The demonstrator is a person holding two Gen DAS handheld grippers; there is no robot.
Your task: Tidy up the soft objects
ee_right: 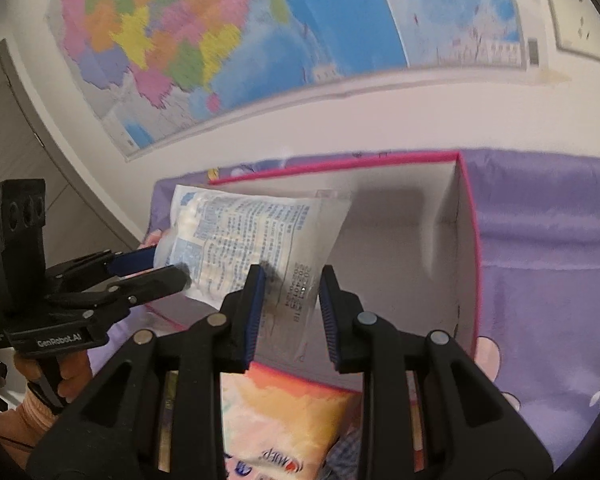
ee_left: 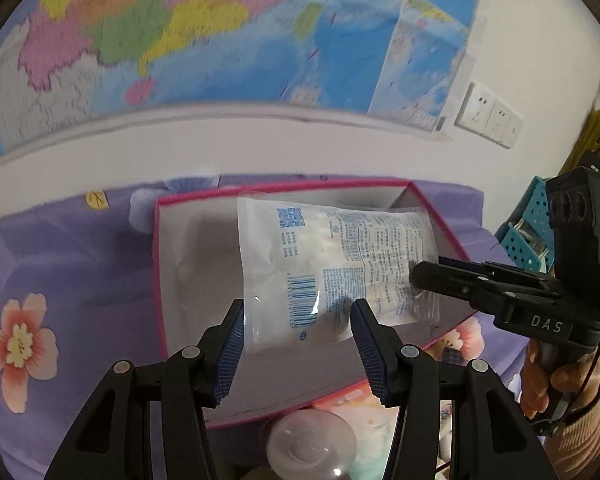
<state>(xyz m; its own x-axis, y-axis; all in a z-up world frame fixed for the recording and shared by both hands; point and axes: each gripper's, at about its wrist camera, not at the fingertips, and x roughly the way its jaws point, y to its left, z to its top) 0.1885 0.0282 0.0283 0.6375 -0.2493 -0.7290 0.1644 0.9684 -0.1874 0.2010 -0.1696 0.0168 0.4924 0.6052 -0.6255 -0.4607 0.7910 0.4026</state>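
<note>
Both your grippers have hold of the same bag [ee_left: 331,272] — a clear plastic pack printed with blue text, a QR code and a barcode, with white soft pieces inside. It hangs in the air over the open box [ee_left: 188,256], a pink-edged carton with a pale interior that sits on the purple floral cloth [ee_left: 60,264].

Your left gripper [ee_left: 296,328] is clamped across the bag's near edge, its blue-padded fingers [ee_left: 232,344] set narrow on either side of the barcode end. From the right wrist view you can see that same gripper pinching the bag's left side, one blue pad above and one black finger below the plastic.

Your right gripper [ee_right: 292,304] grips the other end, by the flat sealed strip with the printed date; its fingers are narrow too, closed on the film. In the left wrist view it comes in from the right, its tip on the bag's right edge, with your hand [ee_left: 559,376] around the handle.

Behind the box, a coloured map [ee_right: 204,40] hangs on the white wall. Just below the near rim lies an orange-and-pink packet [ee_right: 284,412], and a rounded clear object [ee_left: 311,444] shows close by.
</note>
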